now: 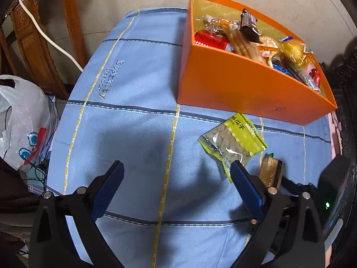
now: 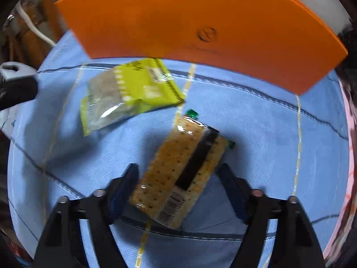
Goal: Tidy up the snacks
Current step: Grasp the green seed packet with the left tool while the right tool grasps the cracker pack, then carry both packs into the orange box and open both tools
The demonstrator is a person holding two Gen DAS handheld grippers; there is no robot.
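A cracker packet [image 2: 178,178] in clear wrap, marked with a black band and a barcode, is seen lying flat on the blue cloth [image 2: 256,116], tilted, with its green-tipped end toward the orange box [image 2: 200,22]. It is positioned between the fingers of the right gripper [image 2: 179,169], whose jaws are spread wide on either side of it; a gap is visible between the right finger and the packet, while contact on the left side cannot be told. In the left wrist view the same cracker packet [image 1: 271,169] is found just right of the left gripper's right finger. A yellow-green seed packet [image 2: 129,93] with a clear window is recorded near the cracker packet, apart from it, closer to the box's near wall; in the left wrist view this seed packet [image 1: 232,143] lies just below the orange box [image 1: 234,84]. The box is seen filled with assorted wrapped snacks [image 1: 252,40], among them red, gold and dark wrappers. The left gripper [image 1: 177,167] is held wide open above bare blue cloth [image 1: 133,116], with nothing between its fingers. A white plastic bag [image 1: 24,120], a white cable [image 1: 51,40] and wooden furniture [image 1: 33,35] are noted beyond the cloth's left edge.
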